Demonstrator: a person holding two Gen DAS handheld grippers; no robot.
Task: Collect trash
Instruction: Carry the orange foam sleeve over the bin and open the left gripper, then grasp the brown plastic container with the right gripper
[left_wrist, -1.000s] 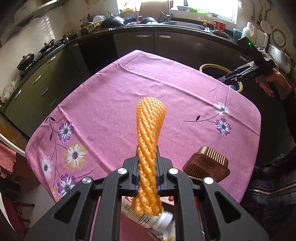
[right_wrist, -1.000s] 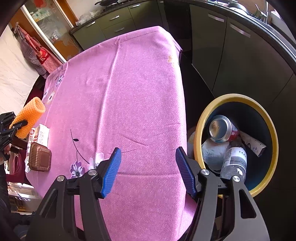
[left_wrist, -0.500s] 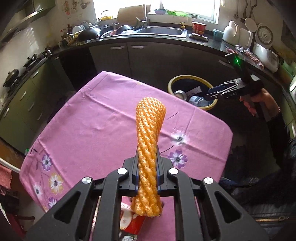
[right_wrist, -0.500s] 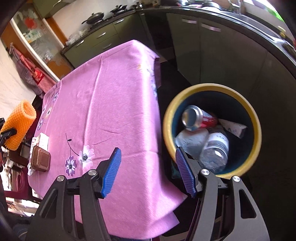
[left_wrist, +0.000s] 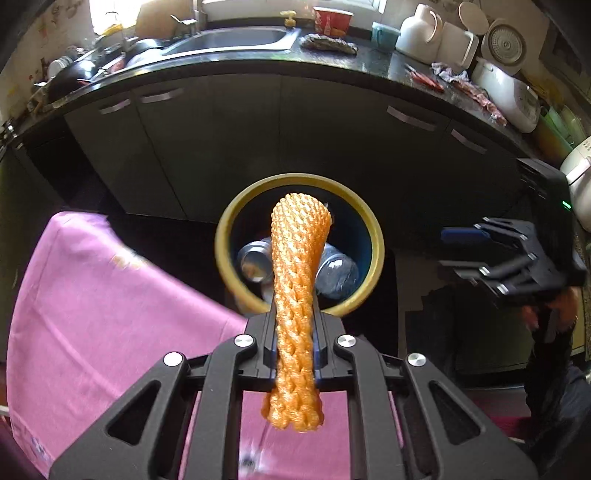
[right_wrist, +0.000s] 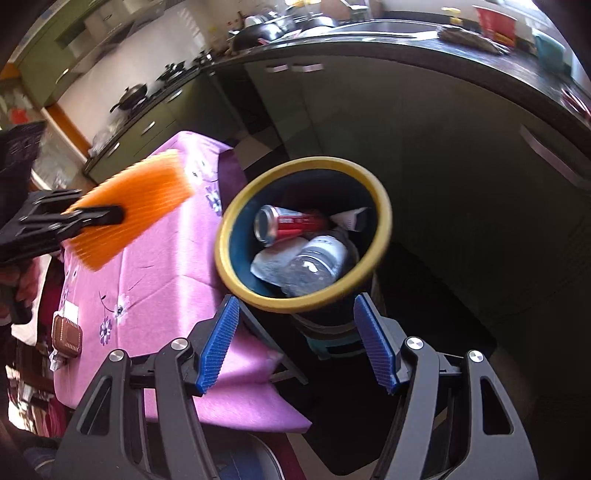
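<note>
Orange foam mesh fruit sleeve (left_wrist: 298, 280) is pinched at its waist by the left gripper (left_wrist: 295, 350), jaws narrow and clamped on it, both ends flaring out past the pads. From the left wrist view the sleeve's upper end lines up over the mouth of the round bin with the yellow rim and dark blue inside (left_wrist: 375, 236), which stands on the floor just off the corner of the table with the pink flowered cloth (left_wrist: 92, 314). Bin holds a red drink can (right_wrist: 284, 223), a clear plastic bottle (right_wrist: 317, 258), crumpled white paper (right_wrist: 271, 260) and a small white wrapper (right_wrist: 351, 218). From the right wrist view the sleeve (right_wrist: 133, 206) is motion-blurred and sits over the table edge nearest the bin, not yet above the opening; the two views disagree a bit, so whether it is over the rim cannot be told. Right gripper (right_wrist: 299, 350) is wide, blue ribbed pads (right_wrist: 218, 347) apart with nothing between them, and its jaws have just been opening; it points down at the near side of the bin. In the left view the same right gripper (left_wrist: 476, 251) hangs right of the bin, held by a hand (left_wrist: 554, 306) in a dark sleeve. Brown ribbed plastic tray (right_wrist: 67, 334) lies near the far left edge of the cloth, on top of a white packet (right_wrist: 70, 312). Dark cabinets (left_wrist: 258, 140) and a cluttered black counter (left_wrist: 369, 62) run behind.
</note>
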